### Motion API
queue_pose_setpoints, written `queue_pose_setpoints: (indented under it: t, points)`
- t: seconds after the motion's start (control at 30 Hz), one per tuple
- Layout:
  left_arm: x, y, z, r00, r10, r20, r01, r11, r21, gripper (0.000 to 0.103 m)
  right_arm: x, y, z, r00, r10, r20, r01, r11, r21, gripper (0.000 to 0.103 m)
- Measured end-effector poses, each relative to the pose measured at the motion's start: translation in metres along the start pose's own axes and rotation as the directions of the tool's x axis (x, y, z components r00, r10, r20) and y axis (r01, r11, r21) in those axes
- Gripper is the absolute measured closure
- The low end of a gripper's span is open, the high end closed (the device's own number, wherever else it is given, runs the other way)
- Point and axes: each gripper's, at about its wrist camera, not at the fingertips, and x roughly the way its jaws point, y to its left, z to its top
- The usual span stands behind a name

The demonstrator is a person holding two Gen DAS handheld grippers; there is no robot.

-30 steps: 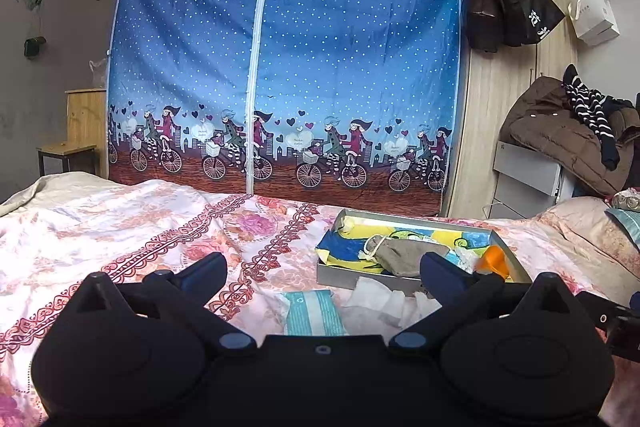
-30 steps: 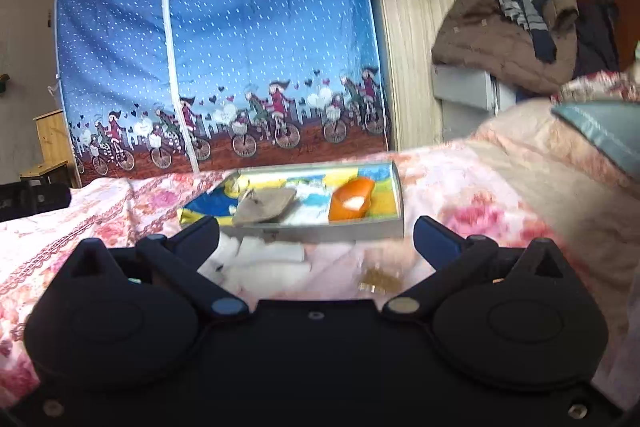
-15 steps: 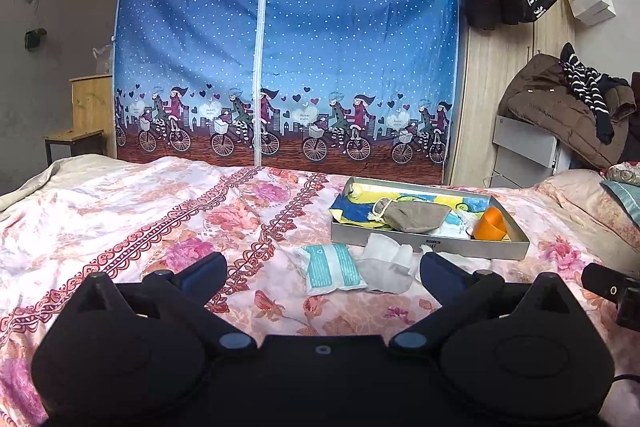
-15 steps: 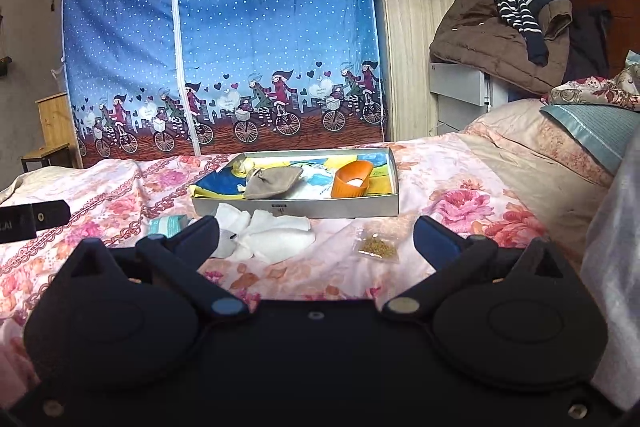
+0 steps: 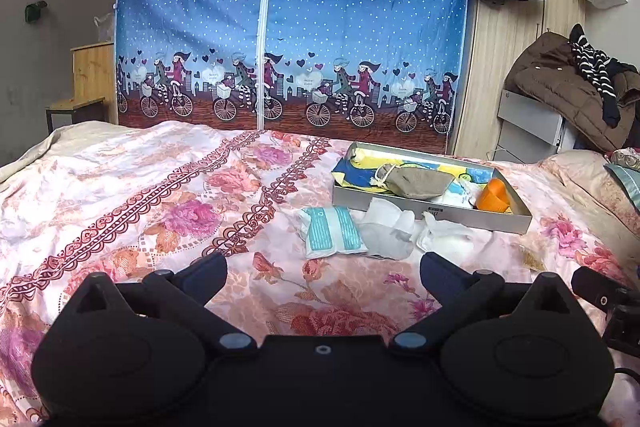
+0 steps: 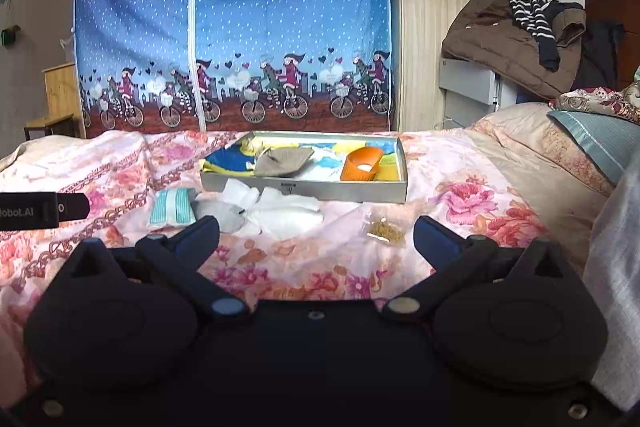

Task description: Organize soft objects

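Claws first: the left claw [image 5: 323, 273] and the right claw [image 6: 316, 233] are both wide open, holding nothing, above the flowery pink bed cover [image 5: 160, 211]. Just ahead of them lie a teal striped soft packet [image 5: 331, 231], crumpled white cloths [image 6: 280, 207] and a small clear bag of yellow bits [image 6: 384, 231]. Farther ahead sits a flat grey box [image 6: 304, 189] with a grey cloth pouch [image 6: 283, 161] and an orange cup [image 6: 361, 163] inside.

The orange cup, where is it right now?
The orange cup sits inside the grey tray on the bed, at the tray's right end in both views, just right of the grey pouch.
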Motion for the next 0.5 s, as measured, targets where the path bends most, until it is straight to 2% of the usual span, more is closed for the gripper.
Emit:
queue_pose_setpoints:
  t: [0.23,0.5]
  points:
    - [0.011,0.001,-0.002,0.999,0.001,-0.046,-0.001,1.0,-0.009,0.001,0.01,-0.003,-0.004,0.999,0.009,-0.046,-0.01,1.0,-0.01,0.0]
    - [0.013,-0.001,-0.003,0.998,0.003,-0.055,-0.003,1.0,-0.001,0.001,0.007,-0.005,-0.007,0.998,0.002,-0.06,-0.002,1.0,0.003,0.0]
